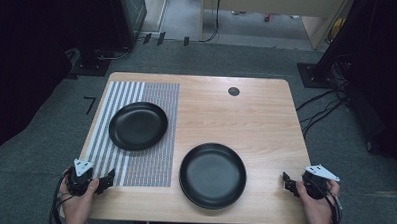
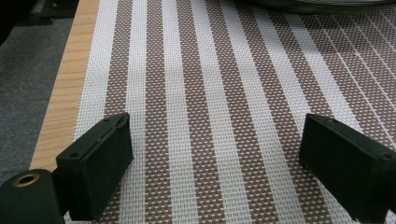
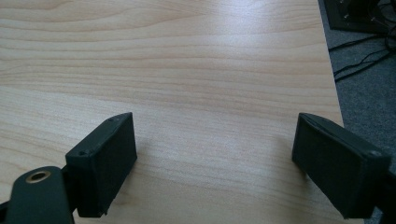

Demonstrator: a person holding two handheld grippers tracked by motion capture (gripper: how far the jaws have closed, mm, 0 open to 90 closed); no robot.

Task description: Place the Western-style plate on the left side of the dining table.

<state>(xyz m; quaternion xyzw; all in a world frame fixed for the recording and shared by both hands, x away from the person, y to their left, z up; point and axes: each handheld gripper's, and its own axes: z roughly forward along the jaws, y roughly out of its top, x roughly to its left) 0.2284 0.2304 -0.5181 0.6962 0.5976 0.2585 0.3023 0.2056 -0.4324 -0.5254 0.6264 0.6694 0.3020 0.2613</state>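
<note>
Left claw (image 1: 107,180), jaws wide and empty, sits at our striped mat's (image 1: 155,160) near edge with the smaller black plate (image 1: 138,125) ahead on that mat, the larger plate (image 1: 213,175) lying mid-table toward our right claw (image 1: 287,182), likewise wide and empty, neither touching.

A wooden table (image 1: 266,119) stands on grey carpet (image 1: 45,151). Near its far edge there's a small dark round cap (image 1: 233,91) set in the top. Black cables (image 1: 321,109) trail over the carpet off to the right, and dark stands (image 1: 95,63) sit beyond the far left corner. A pale wooden cabinet (image 1: 270,7) is at the back
</note>
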